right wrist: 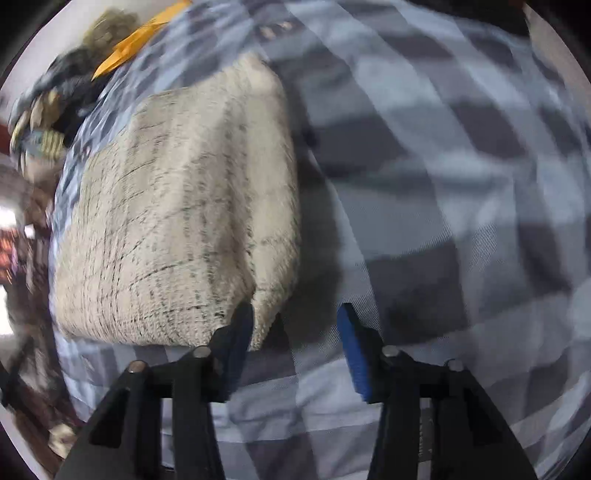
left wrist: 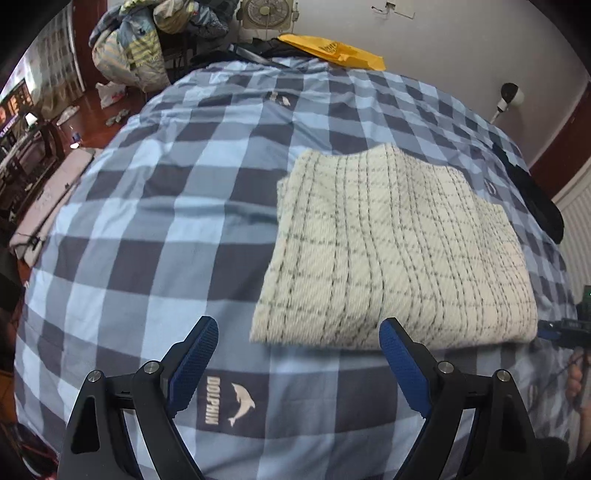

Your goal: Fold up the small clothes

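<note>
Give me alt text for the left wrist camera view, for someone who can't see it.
A folded cream knit garment with thin dark grid lines lies on a blue checked bedsheet. The left gripper hangs open above the sheet near the garment's front edge, holding nothing.

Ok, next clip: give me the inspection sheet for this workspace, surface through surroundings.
Surface: bed with a blue checked cover, dolphin logo printed on it.
Job's things: cream checked garment, folded flat on the cover.
Clutter: yellow envelope and dark clothes at the far edge.
Grippers: left tool open, nothing between its fingers; right tool open beside the garment's corner, picture blurred.
Cables: nothing seen.
Surroundings: clothes pile, fan, white wall.
</note>
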The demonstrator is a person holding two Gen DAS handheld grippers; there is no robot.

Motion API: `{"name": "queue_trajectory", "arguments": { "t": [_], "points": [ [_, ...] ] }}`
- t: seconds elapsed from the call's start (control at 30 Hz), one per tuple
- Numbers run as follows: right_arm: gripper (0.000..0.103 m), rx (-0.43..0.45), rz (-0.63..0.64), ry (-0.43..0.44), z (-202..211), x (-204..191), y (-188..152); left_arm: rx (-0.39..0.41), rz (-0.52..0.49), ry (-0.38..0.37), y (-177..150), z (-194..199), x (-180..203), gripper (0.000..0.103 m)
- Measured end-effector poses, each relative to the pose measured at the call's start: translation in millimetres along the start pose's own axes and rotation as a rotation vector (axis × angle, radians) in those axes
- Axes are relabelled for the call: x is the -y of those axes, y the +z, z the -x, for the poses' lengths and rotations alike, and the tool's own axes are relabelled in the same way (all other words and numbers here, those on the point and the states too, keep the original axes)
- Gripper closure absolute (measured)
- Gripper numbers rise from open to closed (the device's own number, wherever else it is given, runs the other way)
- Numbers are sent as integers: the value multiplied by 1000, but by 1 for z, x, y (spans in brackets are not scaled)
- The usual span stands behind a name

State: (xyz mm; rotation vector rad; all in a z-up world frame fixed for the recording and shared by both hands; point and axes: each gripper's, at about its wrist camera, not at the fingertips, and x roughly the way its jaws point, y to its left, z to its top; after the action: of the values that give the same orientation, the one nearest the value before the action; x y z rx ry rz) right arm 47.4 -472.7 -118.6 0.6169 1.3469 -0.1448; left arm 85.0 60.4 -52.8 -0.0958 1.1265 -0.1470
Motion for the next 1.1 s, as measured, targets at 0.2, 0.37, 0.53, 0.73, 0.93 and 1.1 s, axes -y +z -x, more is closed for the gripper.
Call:
{"name": "queue_trajectory", "arguments": {
  "t": [0.2, 0.37, 0.53, 0.73, 0.93, 1.1],
  "points": [
    [61, -32, -32, 70, -21, -1, 11, -54, 98, -50, -8, -15, -15, 13],
    [93, -62, -36, 145, -31, -4, 14, -72, 140, -73, -6, -20, -17, 13],
    [98, -46, 19, 126, -25, -8, 13, -68, 65, 10, -5, -22, -11, 13],
    [99, -18, 176, 6, -11, -31, 21, -65, 71, 0, -5, -21, -15, 13],
    [99, 22, 209, -10, -3, -30, 27, -31, -29, 38, 0, -17, -5, 13],
    [99, 12, 209, -11, -10, -25, 26, -34, -75, -13, 2, -20, -2, 13]
  ]
}}
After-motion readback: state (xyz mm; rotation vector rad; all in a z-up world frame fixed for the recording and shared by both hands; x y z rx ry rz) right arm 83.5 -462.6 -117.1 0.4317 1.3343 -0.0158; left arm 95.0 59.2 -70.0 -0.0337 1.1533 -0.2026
